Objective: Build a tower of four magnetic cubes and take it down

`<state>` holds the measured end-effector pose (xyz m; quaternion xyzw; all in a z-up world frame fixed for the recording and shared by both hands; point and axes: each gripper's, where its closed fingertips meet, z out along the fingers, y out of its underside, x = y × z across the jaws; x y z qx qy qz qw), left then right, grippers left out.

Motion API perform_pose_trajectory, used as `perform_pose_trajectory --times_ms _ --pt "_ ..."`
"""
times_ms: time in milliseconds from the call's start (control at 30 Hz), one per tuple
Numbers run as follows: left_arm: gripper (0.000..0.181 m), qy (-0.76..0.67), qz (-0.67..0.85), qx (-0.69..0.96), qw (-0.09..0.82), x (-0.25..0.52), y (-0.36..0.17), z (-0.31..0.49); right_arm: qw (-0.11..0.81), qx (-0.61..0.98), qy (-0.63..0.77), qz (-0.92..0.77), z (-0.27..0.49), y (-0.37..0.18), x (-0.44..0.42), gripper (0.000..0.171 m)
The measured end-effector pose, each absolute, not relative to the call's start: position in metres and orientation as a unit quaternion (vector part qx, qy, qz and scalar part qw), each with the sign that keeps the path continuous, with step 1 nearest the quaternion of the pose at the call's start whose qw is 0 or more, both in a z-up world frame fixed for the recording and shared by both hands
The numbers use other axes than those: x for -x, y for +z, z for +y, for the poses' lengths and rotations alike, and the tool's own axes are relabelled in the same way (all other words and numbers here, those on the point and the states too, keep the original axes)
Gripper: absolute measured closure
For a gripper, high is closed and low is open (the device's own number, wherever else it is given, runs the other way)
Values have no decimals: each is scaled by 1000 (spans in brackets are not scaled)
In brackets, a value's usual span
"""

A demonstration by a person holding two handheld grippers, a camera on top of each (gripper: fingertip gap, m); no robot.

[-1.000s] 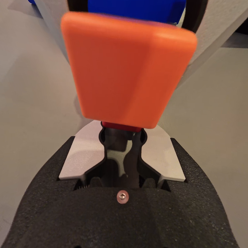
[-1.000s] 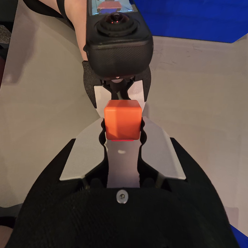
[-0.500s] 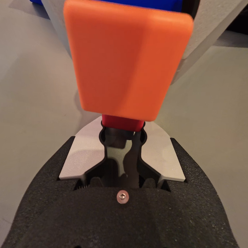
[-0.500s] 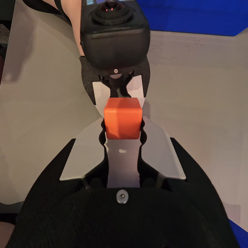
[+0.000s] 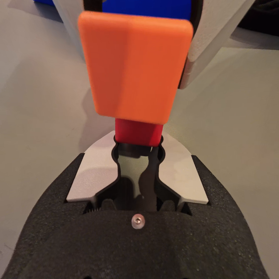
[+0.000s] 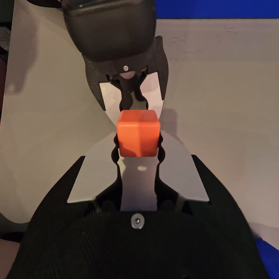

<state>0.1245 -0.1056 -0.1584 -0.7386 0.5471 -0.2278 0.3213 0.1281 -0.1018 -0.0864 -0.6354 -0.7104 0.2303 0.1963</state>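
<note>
Orange plastic is filling the near field of both wrist views. In the right wrist view the right gripper (image 6: pixel 138 145) is clenching an orange cube (image 6: pixel 138 133) between its fingertips, jaws parted just to the cube's width and pressing its two side faces, above the pale grey bench (image 6: pixel 218 105). In the left wrist view the left gripper (image 5: pixel 138 140) is gripping a red cube (image 5: pixel 138 132) at its fingertips in the same way, jaws narrowed to that cube's width. The orange cube is sitting directly above the red one, and whether the two faces are touching or just apart cannot be told from here.

Beyond the orange cube, the left gripper is facing the right one head-on, with its black camera housing (image 6: pixel 110 27) looming over the bench. A blue surface (image 6: pixel 218 9) is lying along the far edge.

Judging from the task, the cubes are being either joined or pulled apart. The risks are:
- the magnets snapping the cubes together off-square, if the faces are meeting at an angle;
- a cube twisting or slipping out, since only the fingertips are holding each one;
- the two sets of fingertips colliding, as they are working very near each other.

No other cubes are visible.
</note>
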Motion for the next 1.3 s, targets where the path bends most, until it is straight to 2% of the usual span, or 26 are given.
perform_pose_trajectory --times_ms 267,433,500,600,1300 --pt "130 -228 538 735 343 -127 -153 -103 164 651 192 -716 -98 -103 -135 121" --pt "106 -244 516 735 365 -138 -144 -97 162 652 190 -716 -99 -104 -134 121" --pt "107 -245 515 735 367 -143 -144 -95 162 652 187 -717 -99 -104 -134 121" --pt "123 -230 532 734 353 -146 -151 -96 159 653 175 -720 -99 -105 -134 121" --pt "124 -225 538 735 347 -147 -152 -96 187 671 123 -707 -92 -71 -163 121"
